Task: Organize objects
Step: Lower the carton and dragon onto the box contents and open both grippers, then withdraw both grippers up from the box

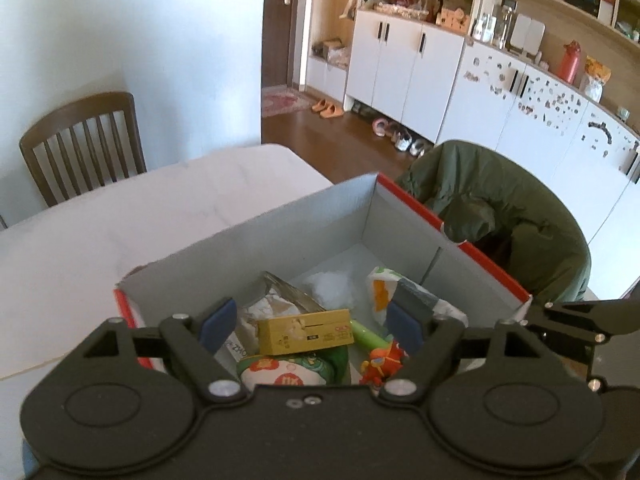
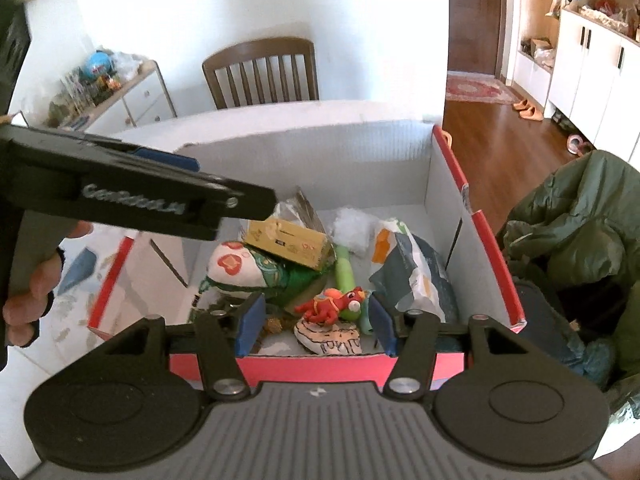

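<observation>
1. Two grippers are held over an open box [image 2: 404, 168] on a white table [image 1: 120, 216].
2. Left gripper [image 1: 310, 322]: jaws are spread wide, nothing is gripped.
3. Right gripper [image 2: 318, 322]: jaws are likewise spread, empty.
4. Inside the box are seen a yellow carton [image 2: 286, 242], a red toy [image 2: 332, 304], a green tube [image 2: 344, 268] and packets [image 2: 412, 272].

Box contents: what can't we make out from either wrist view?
- Left wrist: near end of the box floor, hidden behind the left gripper body.
- Right wrist: box's left inner wall, covered by the left gripper.
- Yellow carton print: too small.
- Items beneath the green packet: buried.
</observation>
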Demonstrator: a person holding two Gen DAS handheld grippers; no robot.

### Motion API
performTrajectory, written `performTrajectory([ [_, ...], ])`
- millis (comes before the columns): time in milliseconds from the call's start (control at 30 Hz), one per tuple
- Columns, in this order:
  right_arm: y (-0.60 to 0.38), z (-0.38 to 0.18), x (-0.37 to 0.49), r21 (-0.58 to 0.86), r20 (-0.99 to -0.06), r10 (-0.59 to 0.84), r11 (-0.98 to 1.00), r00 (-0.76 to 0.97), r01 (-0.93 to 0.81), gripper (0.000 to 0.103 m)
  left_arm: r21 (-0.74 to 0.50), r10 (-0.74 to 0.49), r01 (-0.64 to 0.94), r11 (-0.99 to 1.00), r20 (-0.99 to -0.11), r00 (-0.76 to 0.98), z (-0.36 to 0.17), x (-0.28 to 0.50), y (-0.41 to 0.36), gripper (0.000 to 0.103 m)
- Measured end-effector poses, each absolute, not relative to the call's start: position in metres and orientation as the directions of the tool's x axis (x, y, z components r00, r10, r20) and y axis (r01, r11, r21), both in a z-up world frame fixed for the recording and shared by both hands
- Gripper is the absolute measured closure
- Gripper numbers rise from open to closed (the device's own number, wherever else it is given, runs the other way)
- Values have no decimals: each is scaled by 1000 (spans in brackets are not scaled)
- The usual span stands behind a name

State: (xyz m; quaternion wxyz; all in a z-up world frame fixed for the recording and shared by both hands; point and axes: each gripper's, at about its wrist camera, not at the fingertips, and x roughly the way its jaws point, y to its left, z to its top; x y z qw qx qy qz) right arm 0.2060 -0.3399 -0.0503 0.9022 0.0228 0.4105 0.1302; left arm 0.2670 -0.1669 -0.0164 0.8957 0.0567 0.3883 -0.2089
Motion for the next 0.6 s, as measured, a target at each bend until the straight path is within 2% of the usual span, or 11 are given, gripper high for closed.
performTrajectory([
  [600,-337,-2,164,182,-620,293,956,728,-230,36,-82,-347,388,918,-640,686,17,209,-118,14],
])
